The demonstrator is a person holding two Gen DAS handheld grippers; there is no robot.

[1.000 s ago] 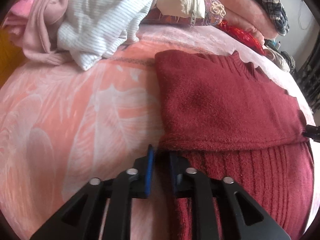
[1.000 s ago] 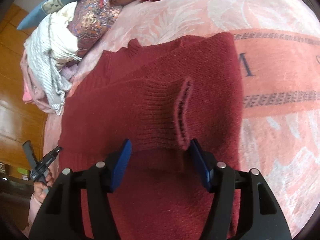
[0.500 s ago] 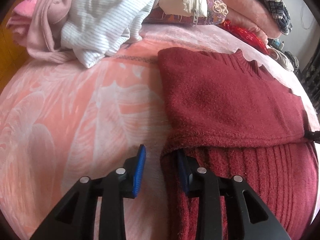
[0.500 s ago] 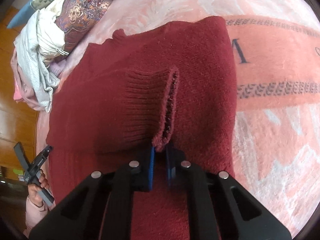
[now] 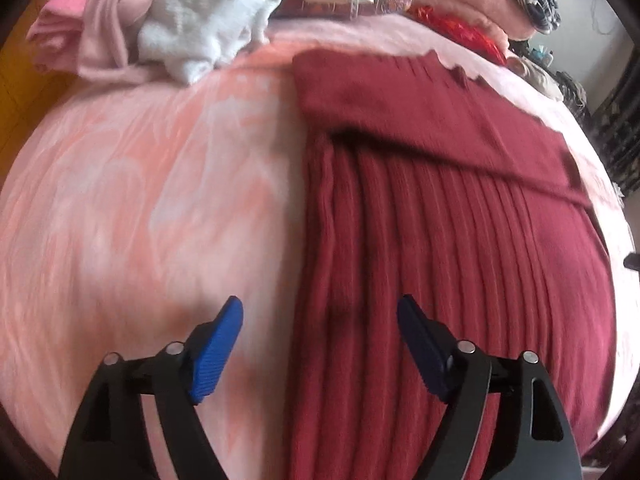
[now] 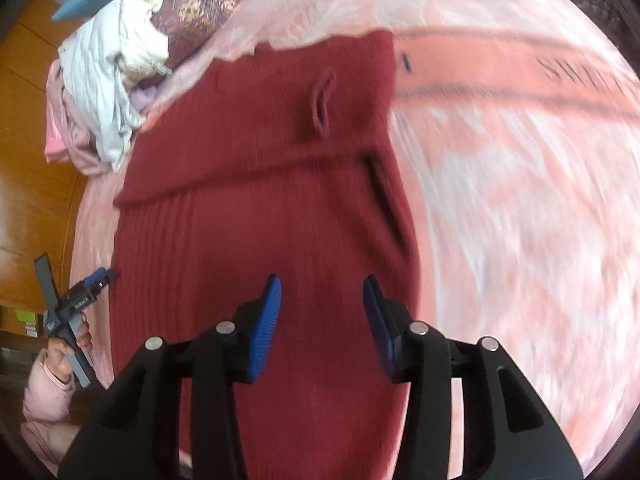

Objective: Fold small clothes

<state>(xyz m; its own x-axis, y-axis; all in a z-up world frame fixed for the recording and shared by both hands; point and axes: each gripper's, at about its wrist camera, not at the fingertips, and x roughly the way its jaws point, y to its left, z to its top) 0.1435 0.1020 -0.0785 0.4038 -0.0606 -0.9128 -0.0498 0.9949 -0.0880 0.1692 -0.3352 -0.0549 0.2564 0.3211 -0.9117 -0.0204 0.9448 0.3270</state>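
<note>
So the dark red sweater (image 6: 260, 208) lies flat on the pink blanket (image 6: 520, 200), sleeves folded across the chest. Left gripper (image 5: 320, 344) is spread wide over its side edge, holding nothing. Right gripper (image 6: 322, 320) is released too, above the sweater's lower part. Clothes pile (image 5: 192, 20) sits beyond.

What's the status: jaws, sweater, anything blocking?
Left gripper and right gripper: jaws open, empty. Red sweater flat on bed, sleeves folded across. Clothes pile beyond it, not blocking.

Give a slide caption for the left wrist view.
Open left gripper above the edge of a red sweater on a pink blanket.
</note>
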